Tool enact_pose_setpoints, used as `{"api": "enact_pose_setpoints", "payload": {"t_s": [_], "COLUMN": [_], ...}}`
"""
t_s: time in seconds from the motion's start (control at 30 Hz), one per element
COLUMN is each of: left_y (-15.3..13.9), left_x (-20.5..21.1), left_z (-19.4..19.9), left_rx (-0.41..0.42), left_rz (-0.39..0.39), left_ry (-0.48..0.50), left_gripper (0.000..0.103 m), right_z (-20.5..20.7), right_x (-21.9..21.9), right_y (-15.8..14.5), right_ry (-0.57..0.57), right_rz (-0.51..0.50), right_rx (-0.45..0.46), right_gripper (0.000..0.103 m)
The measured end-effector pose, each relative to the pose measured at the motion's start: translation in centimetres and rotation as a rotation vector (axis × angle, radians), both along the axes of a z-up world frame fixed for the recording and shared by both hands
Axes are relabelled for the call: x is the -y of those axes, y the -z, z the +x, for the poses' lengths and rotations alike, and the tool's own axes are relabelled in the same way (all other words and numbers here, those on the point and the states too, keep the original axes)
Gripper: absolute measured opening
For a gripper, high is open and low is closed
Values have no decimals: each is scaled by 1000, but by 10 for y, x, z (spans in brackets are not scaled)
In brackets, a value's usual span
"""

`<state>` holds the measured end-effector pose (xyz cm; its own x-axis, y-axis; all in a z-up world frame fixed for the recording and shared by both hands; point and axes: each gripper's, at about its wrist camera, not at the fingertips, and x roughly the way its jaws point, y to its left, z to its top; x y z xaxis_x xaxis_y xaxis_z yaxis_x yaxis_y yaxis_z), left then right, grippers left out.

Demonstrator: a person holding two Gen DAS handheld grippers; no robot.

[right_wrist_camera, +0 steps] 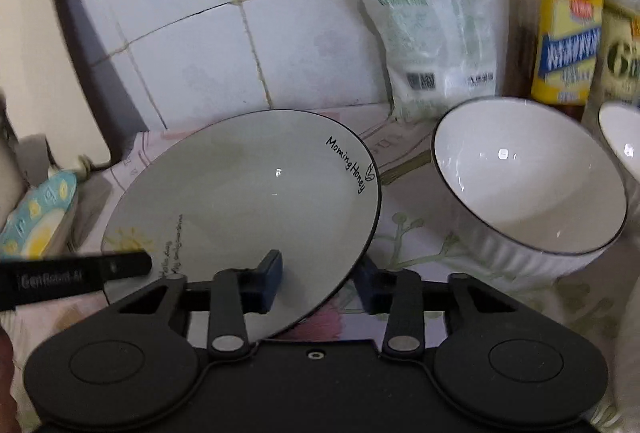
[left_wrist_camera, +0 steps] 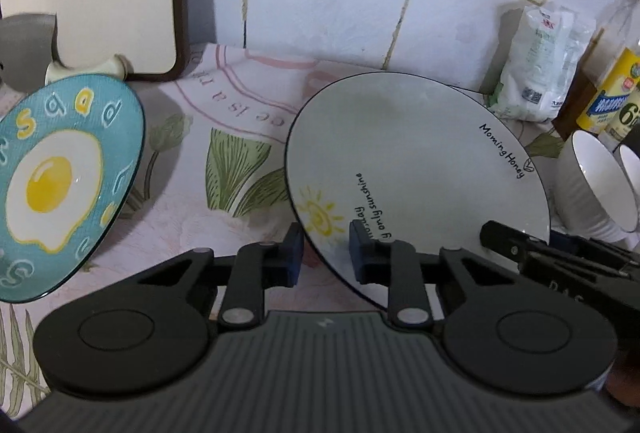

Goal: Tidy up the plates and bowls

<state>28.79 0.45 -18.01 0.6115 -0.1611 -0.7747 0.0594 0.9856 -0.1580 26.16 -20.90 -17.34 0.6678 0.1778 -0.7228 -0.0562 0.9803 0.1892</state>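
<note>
Between both grippers: white plate (left_wrist_camera: 416,161), glazed, slippery, fragile (rim-only hold). Left gripper (left_wrist_camera: 326,253) and right gripper (right_wrist_camera: 318,275) straddle its rim, jaws part-open, not clamped.

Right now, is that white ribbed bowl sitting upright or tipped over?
Upright. The white ribbed bowl stands on the cloth with its mouth facing up; its empty inside shows. Neither pair of tongs touches it.

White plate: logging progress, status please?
Both hand-held grippers, left and right, straddle the white plate rim, jaws open. Blue egg plate left, ribbed bowl right.
</note>
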Motion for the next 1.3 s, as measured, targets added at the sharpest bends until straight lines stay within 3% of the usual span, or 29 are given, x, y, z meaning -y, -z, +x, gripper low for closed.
{"api": "enact_pose_setpoints", "payload": {"t_s": [0.17, 0.27, 0.37, 0.5, 0.8, 1.3], "left_y": [3, 3, 3, 0, -21, -77], "left_x": [-3, -3, -4, -7, -11, -10], "left_z": [3, 5, 8, 9, -19, -89], "left_rx": [0, -22, -54, -86, -64, -32], "left_rz": [-32, -51, -65, -65, -70, -86], "left_ry": [-23, -39, -72, -75, -77, 14], "left_gripper": [23, 22, 23, 22, 22, 22], "right_z": [0, 0, -2, -6, -23, -93], "right_x": [15, 16, 18, 13, 16, 34], "right_y": [4, 6, -1, -8, -29, -83], "right_ry": [0, -10, 22, 0, -12, 0], "right_rz": [56, 52, 78, 61, 99, 122], "right_rx": [2, 5, -5, -13, 0, 32], "right_gripper": [33, 31, 24, 23, 23, 23]}}
